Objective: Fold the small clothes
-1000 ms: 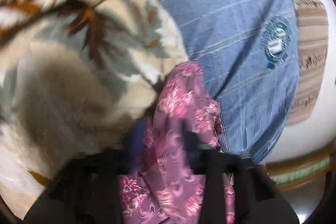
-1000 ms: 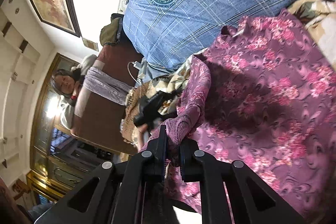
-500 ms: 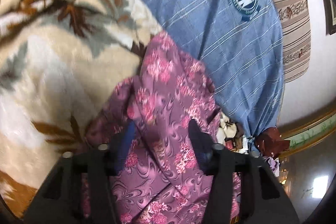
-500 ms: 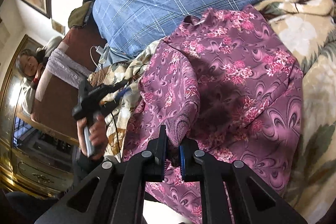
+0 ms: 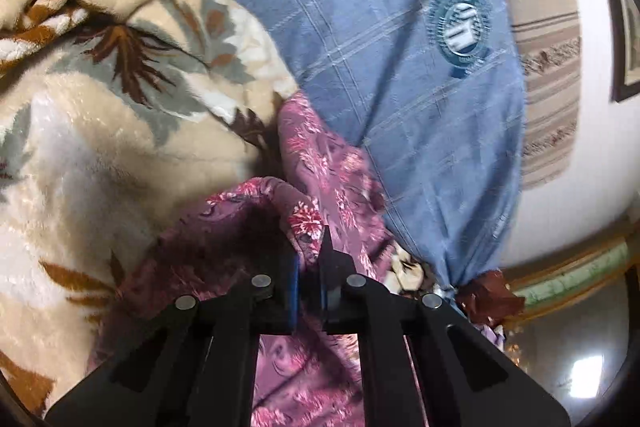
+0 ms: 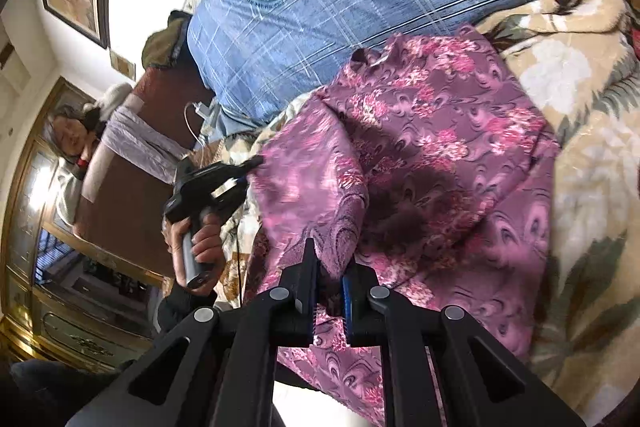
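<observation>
The purple floral garment [image 6: 440,147] lies spread on a beige leaf-patterned fleece blanket [image 5: 100,155], its far edge against a blue checked pillow [image 5: 380,47] with a round crest. The left gripper [image 5: 310,263] has just closed its jaws, which now pinch a raised fold of the garment between them. The right gripper [image 6: 330,267] has its jaws pressed together on another bunched fold of the same cloth, lifted off the blanket. In the right wrist view, the person's hand [image 6: 198,239] grips the left gripper's handle at the garment's left edge.
</observation>
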